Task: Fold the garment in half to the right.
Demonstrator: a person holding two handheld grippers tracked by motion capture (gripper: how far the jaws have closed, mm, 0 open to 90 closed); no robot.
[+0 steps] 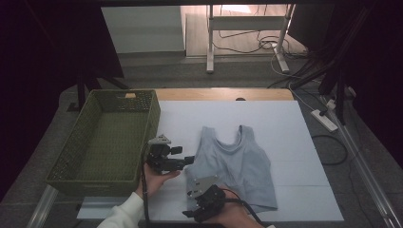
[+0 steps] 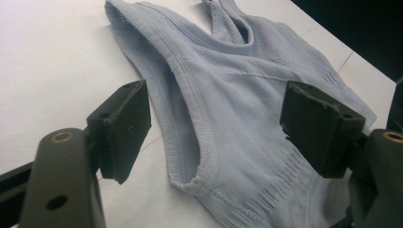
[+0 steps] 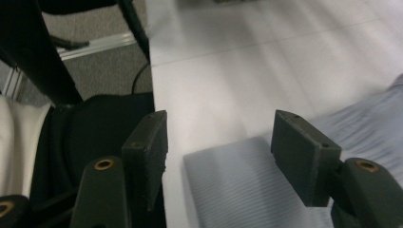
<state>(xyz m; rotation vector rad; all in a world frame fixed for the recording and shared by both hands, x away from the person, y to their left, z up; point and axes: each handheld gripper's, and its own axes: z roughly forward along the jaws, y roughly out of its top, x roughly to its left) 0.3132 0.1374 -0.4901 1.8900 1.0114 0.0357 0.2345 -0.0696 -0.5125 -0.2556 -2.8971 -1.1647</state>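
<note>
A pale blue sleeveless top lies flat on the white table sheet, straps toward the far side. My left gripper is at the top's left side, jaws open. In the left gripper view it stands astride the ribbed armhole edge of the top, pads clear of the cloth. My right gripper is near the table's front edge at the top's lower left corner. In the right gripper view it is open, with the corner of the hem below and between the jaws, blurred.
A green woven basket, with nothing in it, stands on the left of the table beside the left gripper. A white power strip and cables lie on the floor to the right. The table's front edge is close by the right gripper.
</note>
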